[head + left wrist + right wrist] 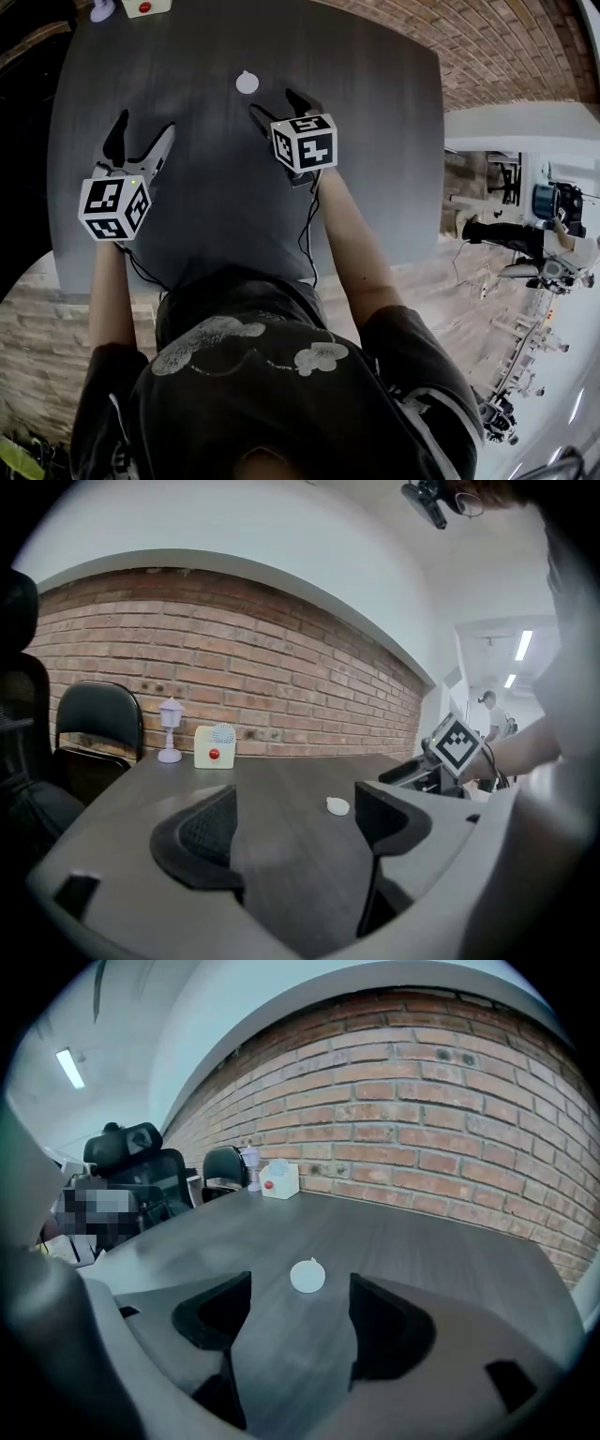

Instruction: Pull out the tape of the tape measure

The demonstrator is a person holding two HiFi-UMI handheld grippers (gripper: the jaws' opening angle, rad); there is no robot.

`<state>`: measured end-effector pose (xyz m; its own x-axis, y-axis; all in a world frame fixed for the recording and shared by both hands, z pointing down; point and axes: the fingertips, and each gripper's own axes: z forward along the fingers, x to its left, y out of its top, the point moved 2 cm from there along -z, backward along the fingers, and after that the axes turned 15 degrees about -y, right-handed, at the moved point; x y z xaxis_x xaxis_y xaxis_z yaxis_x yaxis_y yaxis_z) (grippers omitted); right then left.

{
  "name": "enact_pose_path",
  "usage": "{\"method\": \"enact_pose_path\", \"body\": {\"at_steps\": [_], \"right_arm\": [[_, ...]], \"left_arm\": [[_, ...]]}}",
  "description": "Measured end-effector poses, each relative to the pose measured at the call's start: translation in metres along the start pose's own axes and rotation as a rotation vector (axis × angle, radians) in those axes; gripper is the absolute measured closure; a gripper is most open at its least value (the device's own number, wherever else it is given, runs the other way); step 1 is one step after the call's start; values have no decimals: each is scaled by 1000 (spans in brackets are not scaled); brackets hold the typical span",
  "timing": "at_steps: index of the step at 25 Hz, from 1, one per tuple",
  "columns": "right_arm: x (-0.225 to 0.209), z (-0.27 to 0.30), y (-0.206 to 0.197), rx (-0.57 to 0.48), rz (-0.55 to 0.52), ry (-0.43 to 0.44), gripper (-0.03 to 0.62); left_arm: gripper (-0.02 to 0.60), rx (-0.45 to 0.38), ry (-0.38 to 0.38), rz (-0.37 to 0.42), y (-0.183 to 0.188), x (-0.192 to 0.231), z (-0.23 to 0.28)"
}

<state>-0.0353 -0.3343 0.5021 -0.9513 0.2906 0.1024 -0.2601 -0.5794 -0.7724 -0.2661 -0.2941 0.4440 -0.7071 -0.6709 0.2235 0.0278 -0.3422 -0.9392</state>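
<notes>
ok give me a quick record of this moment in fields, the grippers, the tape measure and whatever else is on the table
left gripper: open, nothing between its jaws, over the table's near left part
right gripper: open, empty, jaws aimed at the tape measure but short of it
tape measure: small, round, white, lying flat on the table, untouched, no tape drawn out
table: dark grey
far edge: white box with a red button, small lamp beside it
behind the table: brick wall, black chair
</notes>
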Motion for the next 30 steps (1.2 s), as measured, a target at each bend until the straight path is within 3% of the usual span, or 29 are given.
{"method": "enact_pose_path", "body": {"at_steps": [13,30], "right_arm": [[11,81,-10,96,-68,18,263],[19,109,-17,126,-93,40,266]], "left_arm": [[195,62,-17,-18,-29,24,33],[195,71,-7,-75,-42,32,40]]}}
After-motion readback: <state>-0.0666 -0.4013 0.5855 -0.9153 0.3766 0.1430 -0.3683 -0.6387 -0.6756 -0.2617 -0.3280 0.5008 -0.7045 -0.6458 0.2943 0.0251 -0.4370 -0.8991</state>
